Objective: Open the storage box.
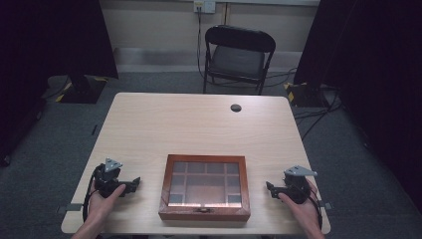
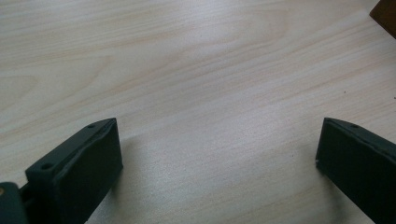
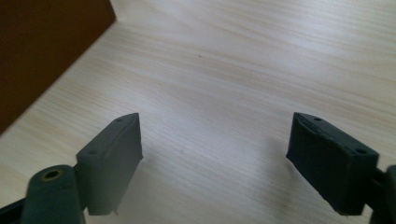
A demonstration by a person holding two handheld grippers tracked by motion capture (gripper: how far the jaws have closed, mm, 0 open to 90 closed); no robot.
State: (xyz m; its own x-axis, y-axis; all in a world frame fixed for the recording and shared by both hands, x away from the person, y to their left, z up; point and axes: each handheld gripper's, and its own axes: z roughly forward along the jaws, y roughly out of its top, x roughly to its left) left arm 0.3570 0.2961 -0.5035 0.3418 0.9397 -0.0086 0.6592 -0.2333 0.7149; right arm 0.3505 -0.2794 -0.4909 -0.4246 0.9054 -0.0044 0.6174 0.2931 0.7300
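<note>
Resting on the pale wooden bench [image 1: 199, 124], my two tools flank a shallow wooden box [image 1: 205, 187] with a glass lid, which sits at the near edge, centred between them. I hold the left tool [image 1: 133, 183] low on the bench to the box's left, its jaws pointing toward the box and spread wide with nothing between them; in the left gripper view, the left tool [image 2: 217, 154] shows bare wood grain across the gap, and a dark brown corner of the box [image 2: 385, 16] edges in at the top right. My right tool [image 1: 269, 188] lies to the box's right, pointing back at it, well apart from its side; in the right gripper view, the right tool [image 3: 215, 156] has its jaws just as wide and holds nothing, with the box's brown wall [image 3: 42, 51] filling the upper left. Through the lid I see a grid of small compartments around a larger middle one, and a small clasp on the near wall. A round black grommet [image 1: 236, 107] marks the far side of the bench; a black folding chair [image 1: 238, 57] stands on the grey carpet beyond
</note>
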